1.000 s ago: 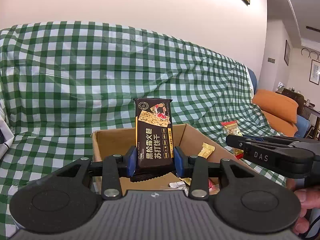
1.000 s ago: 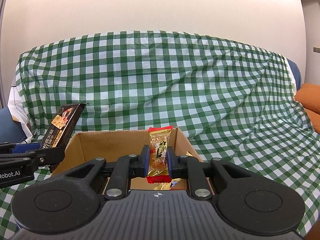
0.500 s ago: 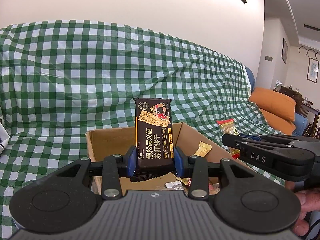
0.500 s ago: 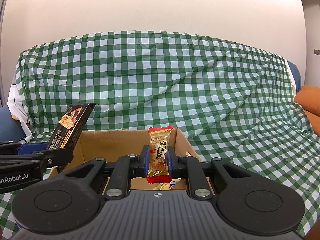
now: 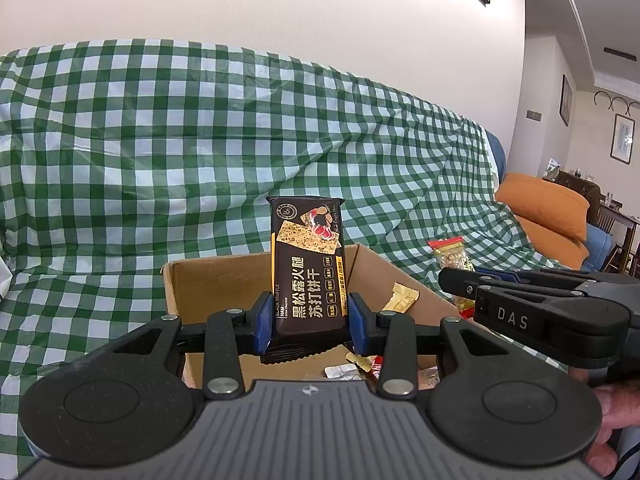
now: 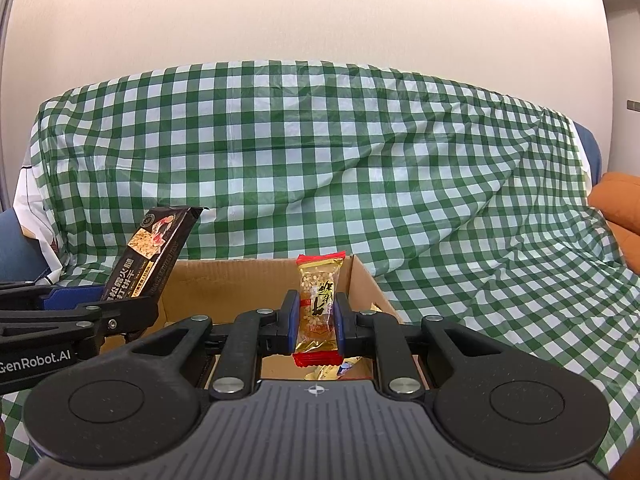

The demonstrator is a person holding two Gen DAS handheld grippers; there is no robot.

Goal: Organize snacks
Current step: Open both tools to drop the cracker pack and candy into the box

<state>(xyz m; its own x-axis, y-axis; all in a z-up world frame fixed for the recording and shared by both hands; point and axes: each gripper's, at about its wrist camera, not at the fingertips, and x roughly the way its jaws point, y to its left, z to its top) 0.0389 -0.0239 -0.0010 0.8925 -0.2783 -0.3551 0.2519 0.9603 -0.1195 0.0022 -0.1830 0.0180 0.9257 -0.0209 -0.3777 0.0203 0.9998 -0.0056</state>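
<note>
Cardboard box (image 5: 208, 280) on checked sofa cover (image 5: 160, 160), few wrapped snacks inside. Left gripper (image 5: 308, 320) clamps black cracker pack (image 5: 308, 264) upright above box; likely light, brittle, hold lower half gently. Right gripper (image 6: 316, 320) pinches small gold candy (image 6: 318, 304); slick wrapper, grip mid-body.

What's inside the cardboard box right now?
In the cardboard box: a gold-wrapped snack against the right wall, small wrapped pieces on the floor. The left gripper covers the rest.

One cardboard box (image 5: 208, 280) is seen, two held snack packs are counted: one black cracker pack (image 5: 307, 264), one gold-red candy (image 6: 318, 304); two grippers.
</note>
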